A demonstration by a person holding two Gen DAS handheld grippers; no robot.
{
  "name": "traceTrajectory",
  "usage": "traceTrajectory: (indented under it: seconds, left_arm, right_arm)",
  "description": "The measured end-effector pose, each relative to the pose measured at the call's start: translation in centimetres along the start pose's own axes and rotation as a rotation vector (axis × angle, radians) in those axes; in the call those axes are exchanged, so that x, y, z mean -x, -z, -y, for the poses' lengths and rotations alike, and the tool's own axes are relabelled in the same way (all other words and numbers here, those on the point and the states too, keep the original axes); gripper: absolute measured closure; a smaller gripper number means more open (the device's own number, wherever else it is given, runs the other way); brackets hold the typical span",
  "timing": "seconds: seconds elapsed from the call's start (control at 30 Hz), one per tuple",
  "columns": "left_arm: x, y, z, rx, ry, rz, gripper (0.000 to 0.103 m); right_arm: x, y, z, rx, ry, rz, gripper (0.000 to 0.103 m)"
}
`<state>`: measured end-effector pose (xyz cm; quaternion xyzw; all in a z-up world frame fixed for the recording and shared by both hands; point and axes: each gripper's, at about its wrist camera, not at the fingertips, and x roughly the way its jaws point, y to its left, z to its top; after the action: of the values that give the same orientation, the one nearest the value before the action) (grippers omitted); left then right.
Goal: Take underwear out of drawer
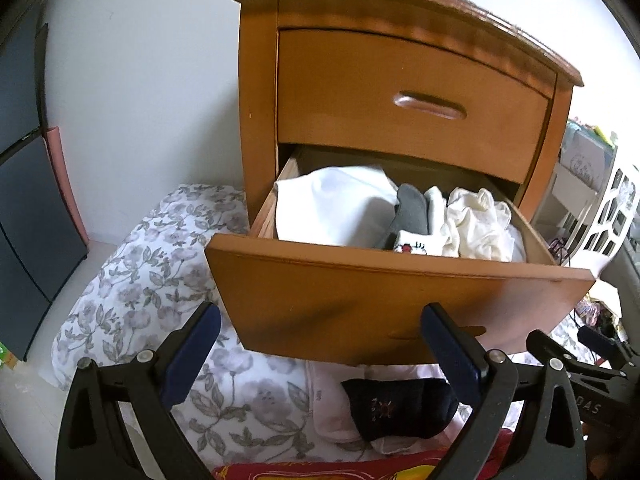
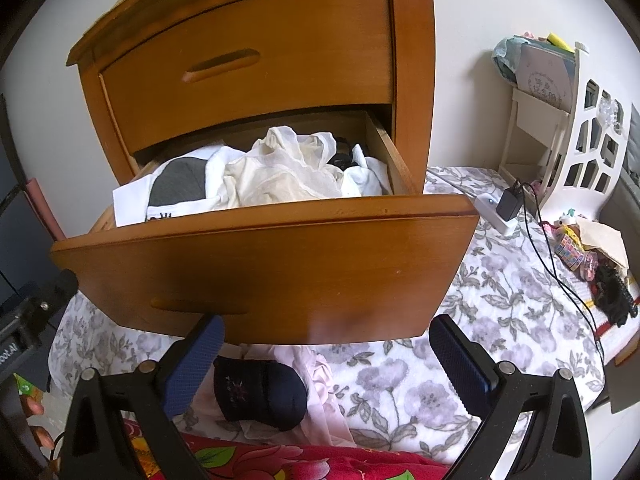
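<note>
The lower drawer (image 1: 400, 292) (image 2: 264, 264) of a wooden nightstand is pulled out and full of clothes. Inside lie a white folded cloth (image 1: 332, 208), a grey garment (image 1: 412, 208) (image 2: 176, 186) and cream sheer underwear (image 1: 480, 220) (image 2: 280, 172). A dark navy garment (image 1: 396, 404) (image 2: 260, 396) lies on pale pink cloth on the floral quilt below the drawer front. My left gripper (image 1: 320, 320) is open, held in front of the drawer face. My right gripper (image 2: 326, 330) is open too, just under the drawer's lower edge, with nothing between its fingers.
The upper drawer (image 1: 408, 108) is closed. A floral quilt (image 2: 500, 280) covers the floor around the nightstand. A white shelf (image 2: 572, 128), a charger with cable (image 2: 508, 204) and small clutter (image 2: 592, 256) sit to the right. Dark panels (image 1: 28, 200) stand at the left.
</note>
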<state>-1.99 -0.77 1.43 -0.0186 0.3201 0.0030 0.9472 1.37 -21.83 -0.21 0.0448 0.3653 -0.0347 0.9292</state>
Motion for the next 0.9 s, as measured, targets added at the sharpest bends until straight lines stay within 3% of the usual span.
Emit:
traceTrajectory:
  seconds: [0.3,0.47,0.9]
  left_arm:
    - [-0.1,0.3,-0.8,0.006,0.044,-0.003,0.003]
    - [-0.5,0.6,-1.4,0.009,-0.017,-0.032,0.003]
    - [-1.4,1.4,-1.2,-0.014,-0.066,-0.08,0.003]
  right_arm:
    - [-0.2,0.1,-0.5,0.023,0.005,-0.007,0.0]
    - [-0.1,0.1,-0.7,0.037,0.004,-0.005,0.0]
    - [0.3,0.2,-1.3,0.065,-0.017,0.01,0.0]
